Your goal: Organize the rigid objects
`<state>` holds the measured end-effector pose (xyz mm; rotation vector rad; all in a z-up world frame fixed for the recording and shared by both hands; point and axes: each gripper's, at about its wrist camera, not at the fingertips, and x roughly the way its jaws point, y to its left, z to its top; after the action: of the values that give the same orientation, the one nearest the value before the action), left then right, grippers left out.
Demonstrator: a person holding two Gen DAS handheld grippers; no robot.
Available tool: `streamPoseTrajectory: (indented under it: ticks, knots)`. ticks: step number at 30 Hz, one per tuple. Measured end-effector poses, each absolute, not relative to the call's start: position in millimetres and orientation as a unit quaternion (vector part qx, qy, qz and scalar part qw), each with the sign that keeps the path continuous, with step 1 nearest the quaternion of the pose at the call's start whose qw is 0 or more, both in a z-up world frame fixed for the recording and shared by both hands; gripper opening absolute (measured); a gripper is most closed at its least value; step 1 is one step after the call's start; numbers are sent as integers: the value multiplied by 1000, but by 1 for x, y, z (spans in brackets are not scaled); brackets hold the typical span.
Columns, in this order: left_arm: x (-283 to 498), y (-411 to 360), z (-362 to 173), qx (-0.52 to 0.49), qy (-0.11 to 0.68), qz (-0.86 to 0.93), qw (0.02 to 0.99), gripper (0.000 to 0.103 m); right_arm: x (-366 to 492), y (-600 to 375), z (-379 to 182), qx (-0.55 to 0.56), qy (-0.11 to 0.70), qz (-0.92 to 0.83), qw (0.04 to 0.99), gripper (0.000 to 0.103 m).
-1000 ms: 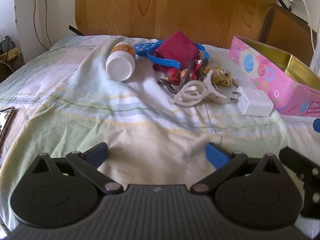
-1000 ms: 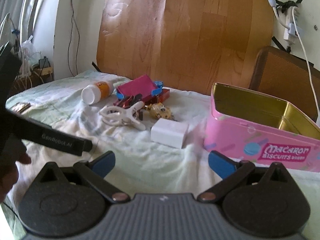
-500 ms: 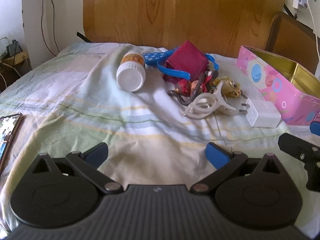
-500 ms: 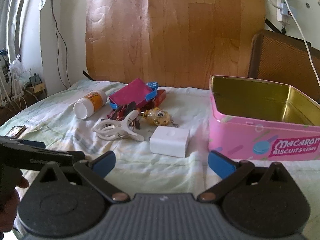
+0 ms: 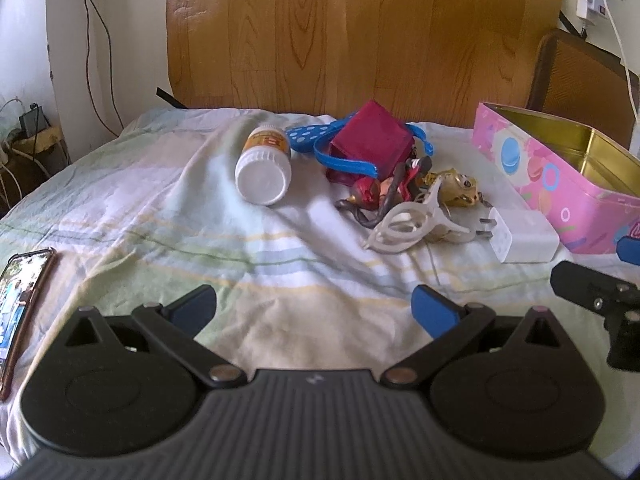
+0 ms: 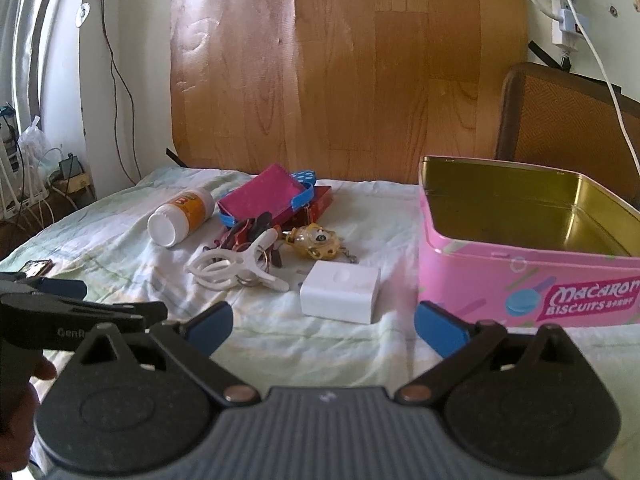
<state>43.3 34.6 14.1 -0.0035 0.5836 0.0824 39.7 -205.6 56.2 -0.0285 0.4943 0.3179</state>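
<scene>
A heap of small objects lies on a striped sheet: a white pill bottle on its side, a magenta box in a blue strap, a white plastic clip, a yellow toy keychain and a white charger. An open pink biscuit tin stands to the right. My left gripper and right gripper are open, empty and short of the heap.
A phone lies at the sheet's left edge. A wooden headboard stands behind the bed, a brown chair and wall cables at back right. The right gripper's body shows at the left view's right edge.
Both grippers have pulled back and tilted up a little, so the heap sits lower and smaller in view. Nothing was taken hold of. The objects have not moved.
</scene>
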Motion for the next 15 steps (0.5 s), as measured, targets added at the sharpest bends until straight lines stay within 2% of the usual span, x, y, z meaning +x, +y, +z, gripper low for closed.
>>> streamPoseTrajectory:
  ticks: [15]
  knots:
    - [42, 32, 13, -5, 289, 29, 957, 103, 38, -204, 56, -21, 235, 156, 959, 96]
